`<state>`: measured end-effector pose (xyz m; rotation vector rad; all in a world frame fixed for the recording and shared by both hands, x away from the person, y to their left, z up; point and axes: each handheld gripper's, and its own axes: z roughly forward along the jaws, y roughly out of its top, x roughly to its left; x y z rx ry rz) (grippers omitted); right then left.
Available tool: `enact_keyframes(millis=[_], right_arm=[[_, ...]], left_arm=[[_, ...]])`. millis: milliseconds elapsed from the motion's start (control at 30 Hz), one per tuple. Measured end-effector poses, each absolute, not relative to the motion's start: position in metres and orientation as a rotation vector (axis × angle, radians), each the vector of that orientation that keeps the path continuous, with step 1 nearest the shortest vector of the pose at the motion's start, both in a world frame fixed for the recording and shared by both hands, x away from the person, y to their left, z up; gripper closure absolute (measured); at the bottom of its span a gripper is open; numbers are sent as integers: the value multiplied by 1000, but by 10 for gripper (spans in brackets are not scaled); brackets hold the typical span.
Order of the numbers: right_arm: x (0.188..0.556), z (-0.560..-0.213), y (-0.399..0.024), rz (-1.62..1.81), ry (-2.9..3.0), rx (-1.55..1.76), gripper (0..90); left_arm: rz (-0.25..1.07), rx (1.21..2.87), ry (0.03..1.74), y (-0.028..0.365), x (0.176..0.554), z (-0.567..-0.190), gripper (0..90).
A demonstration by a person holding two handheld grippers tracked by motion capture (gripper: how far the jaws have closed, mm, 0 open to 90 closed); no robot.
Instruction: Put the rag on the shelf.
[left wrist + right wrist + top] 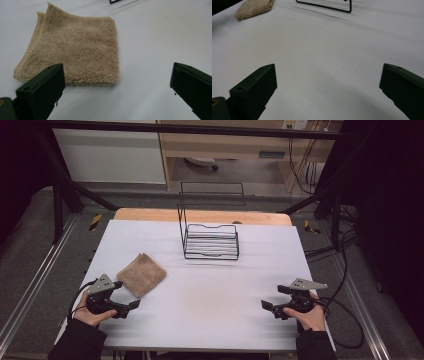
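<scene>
A folded tan towel (142, 274) lies flat on the white table (210, 285), left of centre. My left gripper (131, 308) rests near the front left edge, just below the towel, open with nothing between its jaws. In the left gripper view the fluffy towel (75, 50) sits just ahead of the wide-set jaws. A black wire rack (209, 240) stands at the back middle of the table. My right gripper (269, 308) rests near the front right edge, open and empty, pointing left. Its own view has the towel (254, 8) far off at top left and the rack's base (329, 6) at the top.
A black metal frame (65, 195) surrounds the table. Cables (345, 320) trail off the right side onto the floor. A wooden edge (200, 215) runs along the table's back. Bare white tabletop lies between the two grippers.
</scene>
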<state>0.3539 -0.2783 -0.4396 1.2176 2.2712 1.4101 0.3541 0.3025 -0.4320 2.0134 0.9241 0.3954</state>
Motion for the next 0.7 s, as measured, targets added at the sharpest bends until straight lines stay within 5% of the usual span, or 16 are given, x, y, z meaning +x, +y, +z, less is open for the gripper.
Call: enact_keyframes(millis=[467,700], right_arm=[[353,-440,-278,1392,2276,1212,21],[354,-440,-278,1386,2275,1218,23]], left_arm=[[414,2049,915,295,355,-428,21],[415,2088,913,289,360,-432,152]])
